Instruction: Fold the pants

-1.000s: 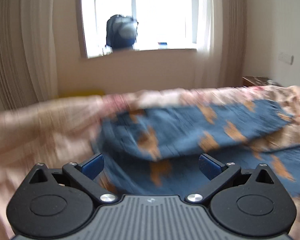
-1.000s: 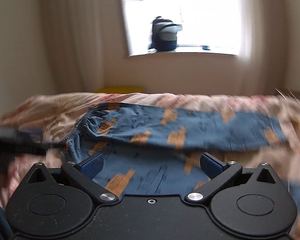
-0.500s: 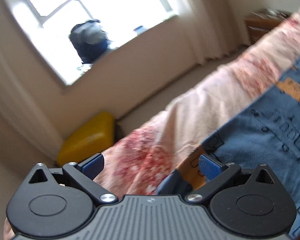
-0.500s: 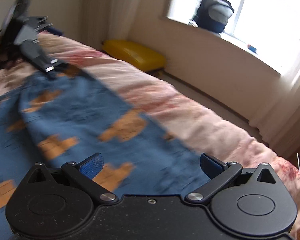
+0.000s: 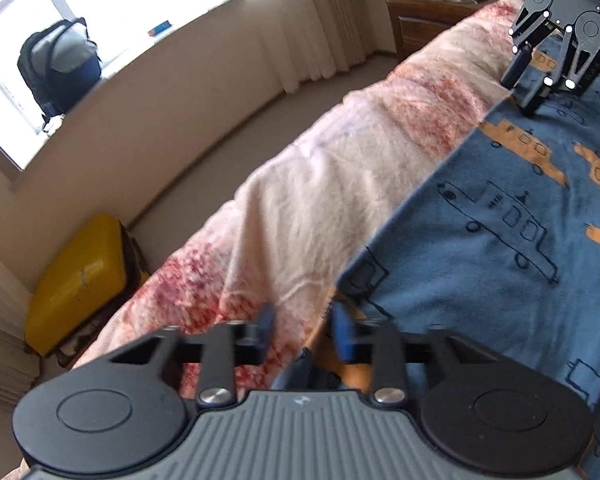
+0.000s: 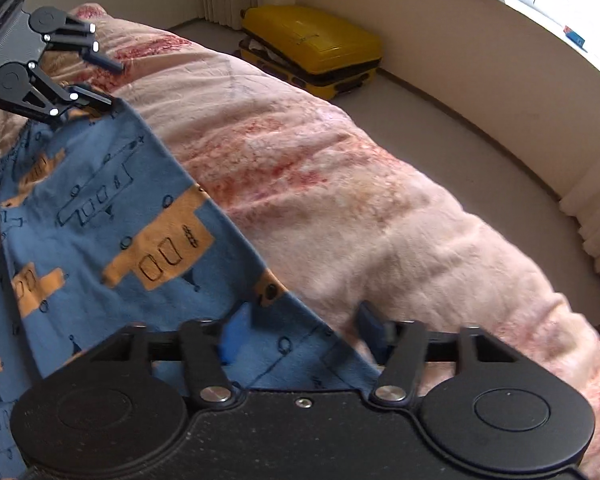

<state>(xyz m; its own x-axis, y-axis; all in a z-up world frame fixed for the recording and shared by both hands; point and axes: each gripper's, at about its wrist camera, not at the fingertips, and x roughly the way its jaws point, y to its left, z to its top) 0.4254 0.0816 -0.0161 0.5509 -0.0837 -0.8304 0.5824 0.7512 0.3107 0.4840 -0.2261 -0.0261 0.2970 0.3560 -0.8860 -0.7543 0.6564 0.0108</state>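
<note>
Two grippers work opposite ends of the blue pants [image 5: 500, 240], which lie spread flat on a pink floral blanket [image 5: 320, 200] over the bed. In the left wrist view the left gripper [image 5: 304, 332] sits at 6 o'clock, its jaws closing to a narrow gap over the pants' near corner; cloth lies between the blue pads [image 5: 342, 336], though motion blur hides whether they press it yet. The right gripper [image 5: 522, 88] shows at 1 o'clock, tips down on the far edge of the pants. In the right wrist view the right gripper [image 6: 304, 334] is at 6 o'clock, jaws closing but at a middling width, with the pants' edge lying between them and not yet pinched. A yellow suitcase [image 6: 312, 52] lies on the floor at 12 o'clock, and a dark backpack [image 5: 58, 68] stands on the windowsill at 10 o'clock in the left view.
</note>
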